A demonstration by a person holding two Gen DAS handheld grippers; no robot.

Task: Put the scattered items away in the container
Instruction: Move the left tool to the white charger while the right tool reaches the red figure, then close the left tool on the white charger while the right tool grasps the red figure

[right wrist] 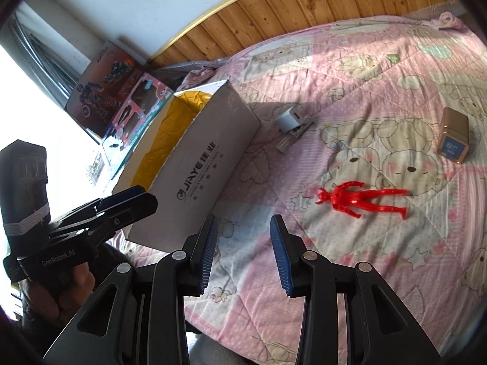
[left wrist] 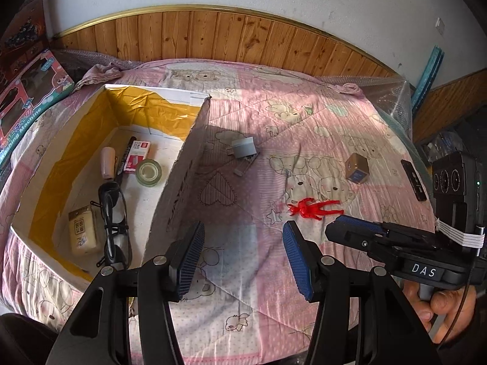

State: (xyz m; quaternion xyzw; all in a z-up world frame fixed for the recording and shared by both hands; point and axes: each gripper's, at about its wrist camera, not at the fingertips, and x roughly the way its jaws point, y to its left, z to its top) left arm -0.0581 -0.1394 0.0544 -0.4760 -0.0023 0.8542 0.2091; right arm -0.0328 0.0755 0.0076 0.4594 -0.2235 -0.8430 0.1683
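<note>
Both claws hang spread apart and empty over the near edge of the bed (left wrist: 304,115). Left claw (left wrist: 243,258) points forward along the quilt, its blue pads level and set wide, just right of the cardboard box (left wrist: 182,182). Right claw (right wrist: 243,252) is held the same way, tilted slightly towards the box's printed side; in the left wrist view it reaches in from the right edge, lying nearly flat, with a hand (left wrist: 447,307) wrapped around its grip below. The other hand (right wrist: 61,289) grips the left tool's handle in shadow.

Largest on the quilt is the box, open-topped, holding glasses (left wrist: 114,222), a tape roll (left wrist: 148,172), a staples packet (left wrist: 137,155) and a tan packet (left wrist: 82,231). Out on the quilt, well apart from each other, lie a gold tin (right wrist: 453,133), a red figure (right wrist: 359,199) flat on its back just ahead of the right claw, a grey plug (right wrist: 287,120), and a clear clip (right wrist: 284,143) touching it.
</note>
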